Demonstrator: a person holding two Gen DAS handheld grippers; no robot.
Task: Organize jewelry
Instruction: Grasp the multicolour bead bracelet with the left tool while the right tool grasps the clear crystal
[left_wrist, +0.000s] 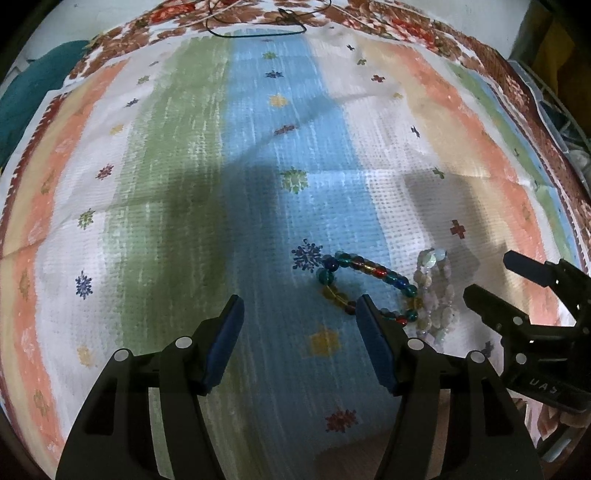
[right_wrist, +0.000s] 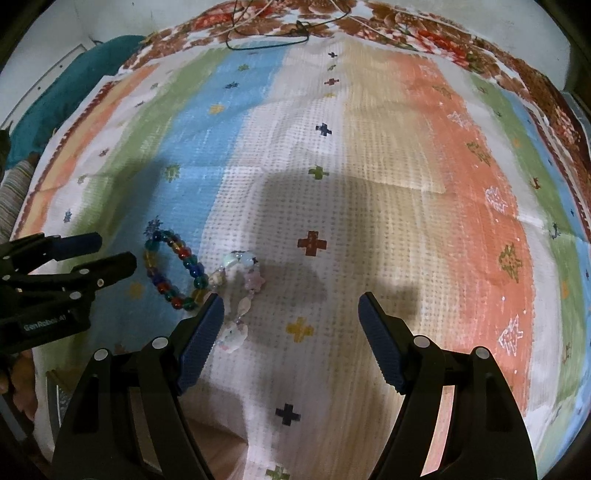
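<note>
Both grippers hang over the striped cloth (right_wrist: 369, 155) with jaws apart and nothing between them. This looks like the approach before a first pick, with no piece lifted yet.

Nearest, the left gripper (left_wrist: 299, 325) stands just short of the coloured bracelet (left_wrist: 369, 266), its right finger covering part of the loop's near edge. The right gripper (right_wrist: 291, 321) has the pale bracelet (right_wrist: 240, 291) running beside its left finger.

Each gripper will probably need to shift inward so that its jaws straddle one strand of beads before closing (the two bracelets touch, so lifting one could drag the other).

The coloured bracelet is a flattened loop of round glassy beads, in teal, red, amber and blue, lying on the blue stripe. The pale one is a bunched string of milky, irregular beads on the white stripe.

Farthest off, a thin dark cord (right_wrist: 266, 40) lies by the floral border; whether it is a necklace is unclear.
</note>
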